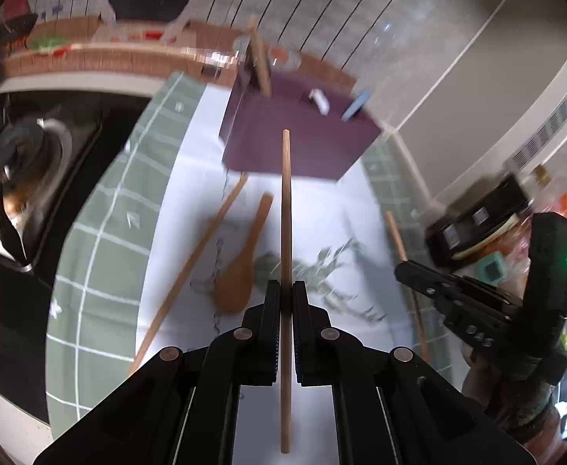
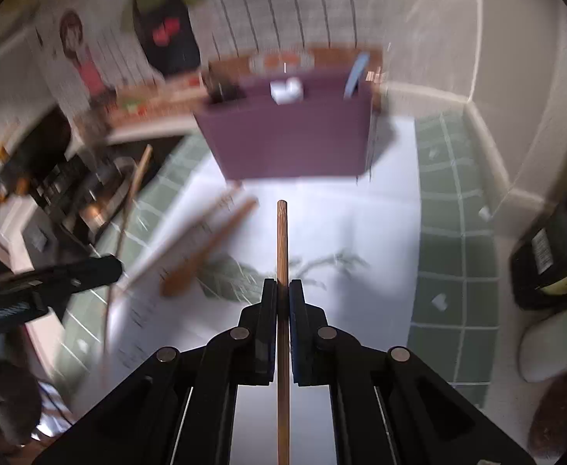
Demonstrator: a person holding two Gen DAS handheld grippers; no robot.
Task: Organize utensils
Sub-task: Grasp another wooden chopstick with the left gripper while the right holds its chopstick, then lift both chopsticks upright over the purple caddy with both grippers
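Note:
My left gripper [image 1: 285, 290] is shut on a long wooden chopstick [image 1: 285, 209] that points toward the purple organizer box [image 1: 295, 143]. My right gripper [image 2: 282, 290] is shut on a darker wooden chopstick [image 2: 282, 240], also aimed at the purple box [image 2: 291, 143]. On the white mat lie a wooden spoon [image 1: 240, 267] and another long chopstick [image 1: 194, 263]. The box holds a wooden utensil [image 1: 260, 62], a white item [image 1: 319, 100] and a blue one [image 1: 355, 105]. The right gripper [image 1: 403, 271] shows in the left wrist view with its chopstick [image 1: 397, 240]. The left gripper [image 2: 118, 267] shows blurred in the right wrist view.
A stove burner with a kettle [image 1: 16, 162] sits left of the green tiled counter [image 1: 101, 255]. A black box [image 1: 477, 221] stands at the right by the wall. A wooden shelf [image 1: 89, 50] runs behind the box.

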